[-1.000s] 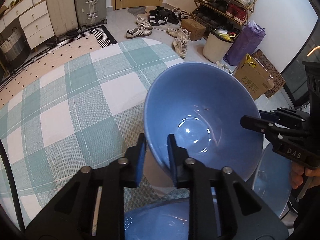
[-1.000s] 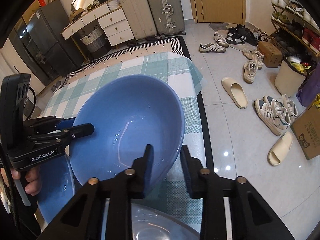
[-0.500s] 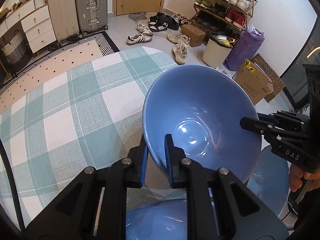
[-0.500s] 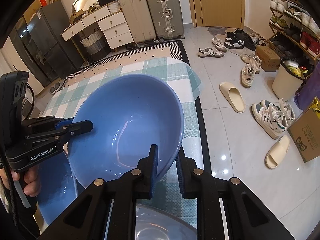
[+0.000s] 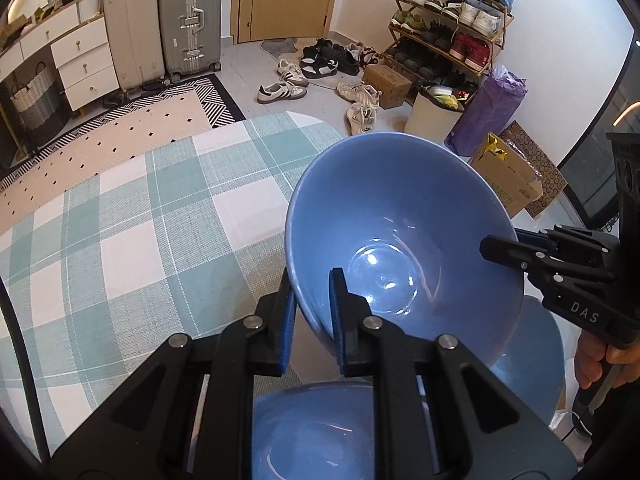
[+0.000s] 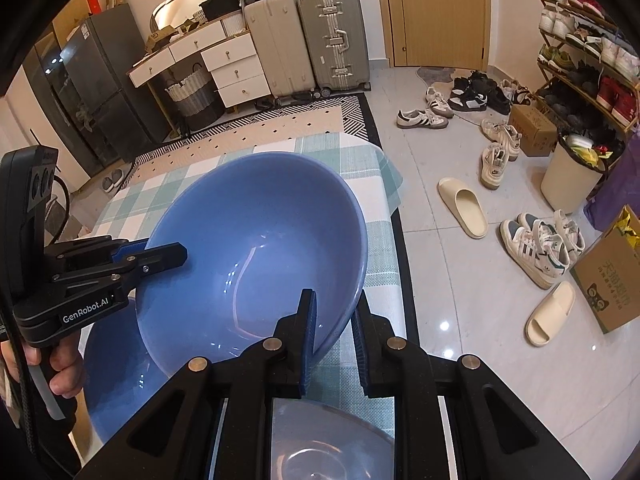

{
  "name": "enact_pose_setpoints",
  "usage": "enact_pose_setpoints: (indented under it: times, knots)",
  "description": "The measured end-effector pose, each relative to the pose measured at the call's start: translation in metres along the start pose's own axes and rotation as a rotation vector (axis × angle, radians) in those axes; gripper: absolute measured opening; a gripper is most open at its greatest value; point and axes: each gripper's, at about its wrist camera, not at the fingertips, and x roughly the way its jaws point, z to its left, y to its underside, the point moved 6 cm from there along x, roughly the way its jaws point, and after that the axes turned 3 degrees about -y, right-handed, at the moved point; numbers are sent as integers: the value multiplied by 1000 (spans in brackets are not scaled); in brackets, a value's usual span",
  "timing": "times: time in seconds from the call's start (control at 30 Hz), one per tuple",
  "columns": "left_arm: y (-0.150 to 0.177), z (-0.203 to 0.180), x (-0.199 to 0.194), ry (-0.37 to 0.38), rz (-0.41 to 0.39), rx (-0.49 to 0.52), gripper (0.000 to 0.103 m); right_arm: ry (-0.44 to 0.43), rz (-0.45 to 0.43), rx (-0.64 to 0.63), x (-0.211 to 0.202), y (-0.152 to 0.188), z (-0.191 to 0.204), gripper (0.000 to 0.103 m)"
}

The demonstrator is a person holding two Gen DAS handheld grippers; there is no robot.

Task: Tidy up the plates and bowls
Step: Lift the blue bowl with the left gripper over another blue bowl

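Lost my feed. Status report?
Left gripper and right gripper both clamped on big blue bowl rim. Bowl airborne. Smaller blue dishes below.

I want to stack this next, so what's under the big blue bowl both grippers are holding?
Beneath the big blue bowl lie the checked tablecloth and two more blue dishes. The bowl and the grippers cover the rest.

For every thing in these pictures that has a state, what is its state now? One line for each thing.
large blue bowl: held off the table by its rim from two sides, tilted.
left gripper: shut on the bowl's rim.
right gripper: shut on the opposite rim.
second blue bowl: lies below, empty.
door: closed.
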Motion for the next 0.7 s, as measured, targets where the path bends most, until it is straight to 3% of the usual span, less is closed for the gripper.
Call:
enact_pose_setpoints:
  times: [0.7]
  knots:
    - [19, -8, -80, -7, -87, -7, 13, 0, -73, -54, -55, 3, 36, 18]
